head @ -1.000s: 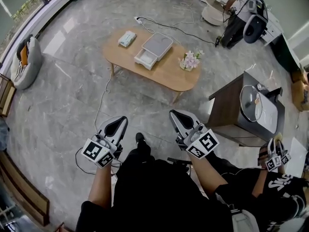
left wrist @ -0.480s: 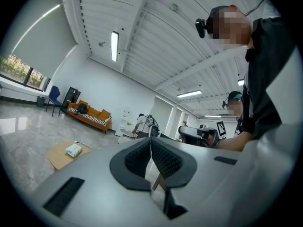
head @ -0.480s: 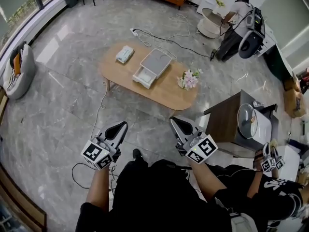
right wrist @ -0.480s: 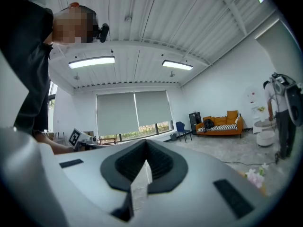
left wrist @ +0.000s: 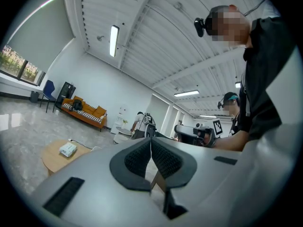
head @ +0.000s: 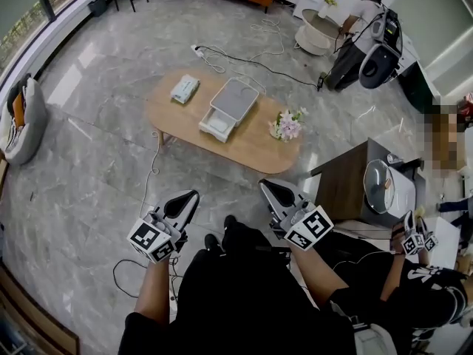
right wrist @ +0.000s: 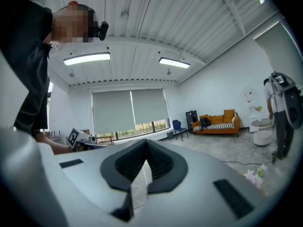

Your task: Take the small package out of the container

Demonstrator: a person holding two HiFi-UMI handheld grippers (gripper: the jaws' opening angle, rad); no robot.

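Note:
On a low oval wooden table (head: 247,150) ahead stands a white container (head: 230,103) with its drawer pulled open toward me. A small pale package (head: 184,89) lies on the tabletop left of it and also shows in the left gripper view, package (left wrist: 67,149). What the drawer holds is too small to tell. My left gripper (head: 191,197) and right gripper (head: 264,186) are held at waist height, far short of the table. Both are shut with nothing between the pads, as the left gripper (left wrist: 151,143) and right gripper (right wrist: 145,145) views show.
A flower bunch (head: 288,124) sits on the table's right end. A dark side table with a lidded pot (head: 380,185) stands to the right. Another person holding grippers (head: 414,240) is at my lower right. Cables (head: 244,46) cross the floor behind the table.
The table and container have slid slightly down and left in the head view as the view shifts forward. Both grippers keep their place and stay shut.

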